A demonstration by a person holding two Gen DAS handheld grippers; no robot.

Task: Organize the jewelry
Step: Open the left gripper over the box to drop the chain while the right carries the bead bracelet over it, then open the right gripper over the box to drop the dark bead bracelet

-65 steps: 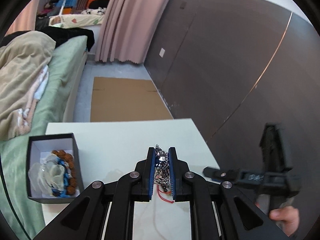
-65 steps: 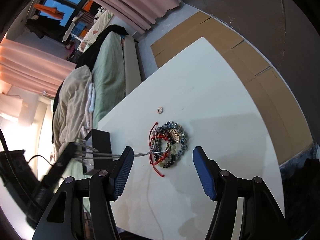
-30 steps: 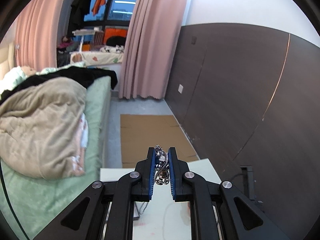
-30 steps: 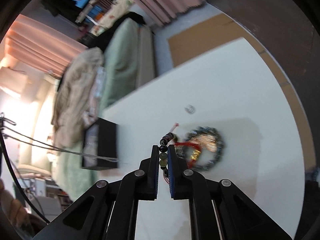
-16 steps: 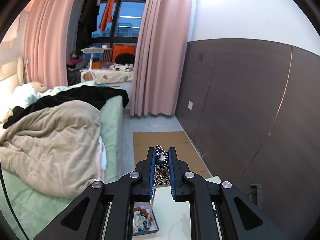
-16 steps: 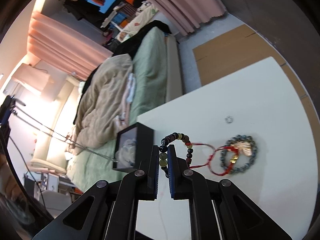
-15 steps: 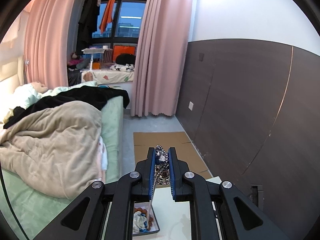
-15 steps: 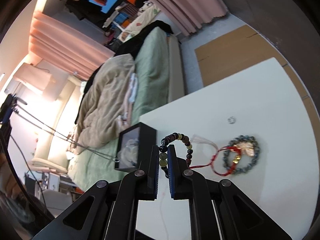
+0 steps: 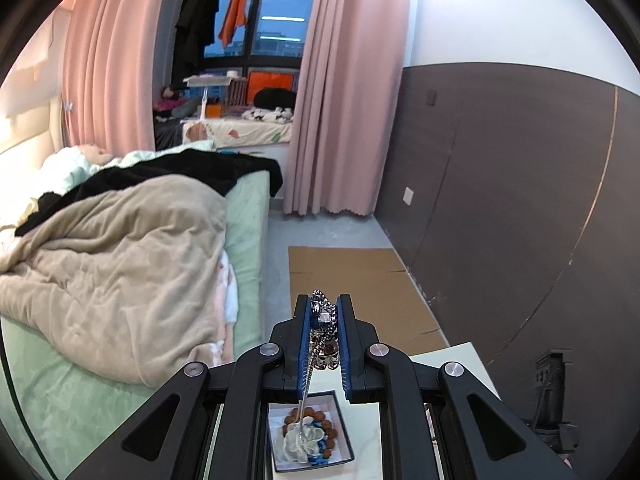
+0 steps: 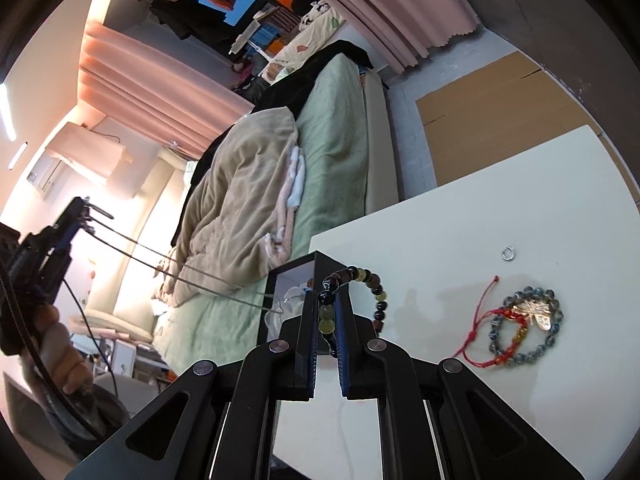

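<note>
Right wrist: one ring [image 10: 507, 254]; two bracelets [image 10: 526, 326] (overlapping) on table [image 10: 540, 208].

- The box [image 10: 294, 280] stands on the table [image 10: 540, 208] at its edge nearest the bed [image 10: 340, 152]; bracelets lie inside it
- To its right on the table lie a beaded bracelet [image 10: 526, 330] with a cord bracelet [image 10: 486, 320] across it; a ring [image 10: 507, 253] lies behind them
- Cardboard [image 9: 360, 280] lies on the floor beyond the table

Shiny metal chain [image 9: 325, 322]; glossy glass-like beads on bracelet [image 10: 362, 286]; smooth matt white worktop [image 10: 520, 208]; matt black plastic claw [image 9: 325, 308] with blue pads; fuzzy cloth blanket [image 9: 120, 260].
</note>
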